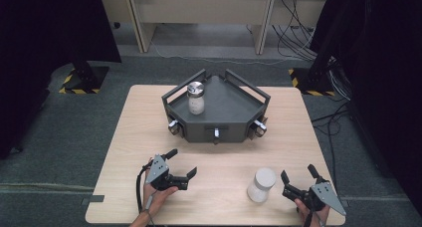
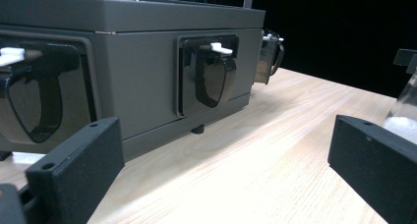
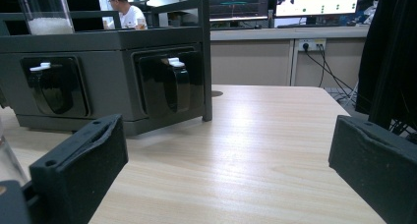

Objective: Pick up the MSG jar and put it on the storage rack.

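resting on the table [image 1: 224, 157], both claws gape empty.

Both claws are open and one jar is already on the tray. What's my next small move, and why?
Probably slide the right claw left around the white-lidded jar: it stands on the table just beside that open claw, while the other jar sits on the grey tray.

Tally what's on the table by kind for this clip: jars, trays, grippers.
Jars: 2, one on the tray, one on the bare table near the right gripper
Trays: 1, dark grey with rails
Grippers: 2, left gripper, right gripper, both with fingers apart
Total: 5
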`<state>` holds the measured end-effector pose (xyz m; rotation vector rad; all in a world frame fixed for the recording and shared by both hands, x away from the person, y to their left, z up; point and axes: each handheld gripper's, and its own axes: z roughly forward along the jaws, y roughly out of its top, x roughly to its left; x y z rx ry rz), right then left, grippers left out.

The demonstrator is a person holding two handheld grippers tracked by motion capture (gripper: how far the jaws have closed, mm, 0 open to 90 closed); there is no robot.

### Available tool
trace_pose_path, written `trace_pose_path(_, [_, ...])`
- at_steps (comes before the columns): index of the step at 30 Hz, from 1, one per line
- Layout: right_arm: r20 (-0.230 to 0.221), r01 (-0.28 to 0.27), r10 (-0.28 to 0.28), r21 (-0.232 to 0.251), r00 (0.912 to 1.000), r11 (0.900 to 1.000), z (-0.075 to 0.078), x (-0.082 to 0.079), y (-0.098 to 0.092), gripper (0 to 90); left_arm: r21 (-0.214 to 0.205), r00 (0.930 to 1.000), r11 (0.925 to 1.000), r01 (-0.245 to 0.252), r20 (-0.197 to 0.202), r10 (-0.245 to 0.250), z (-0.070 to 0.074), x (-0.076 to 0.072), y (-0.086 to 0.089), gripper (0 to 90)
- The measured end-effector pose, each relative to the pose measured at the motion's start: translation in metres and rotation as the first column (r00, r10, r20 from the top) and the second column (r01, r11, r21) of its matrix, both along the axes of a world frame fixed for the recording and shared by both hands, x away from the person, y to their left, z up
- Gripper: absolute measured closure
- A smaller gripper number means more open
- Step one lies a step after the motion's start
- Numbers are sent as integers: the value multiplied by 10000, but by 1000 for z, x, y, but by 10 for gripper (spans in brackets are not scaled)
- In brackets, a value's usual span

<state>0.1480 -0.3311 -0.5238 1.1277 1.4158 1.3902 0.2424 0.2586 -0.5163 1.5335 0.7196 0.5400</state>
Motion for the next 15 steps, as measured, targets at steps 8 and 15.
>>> trace_pose_path(8, [-22, -10, 10, 4, 10000, 10000, 0, 0, 1, 15, 8, 10000, 10000, 15, -10, -15, 0, 0, 0, 0])
trace_pose_path(15, [-17, 5, -5, -9, 10000, 10000, 0, 0, 0, 15, 17, 10000, 10000, 22, 13, -22, -1, 0, 0, 0])
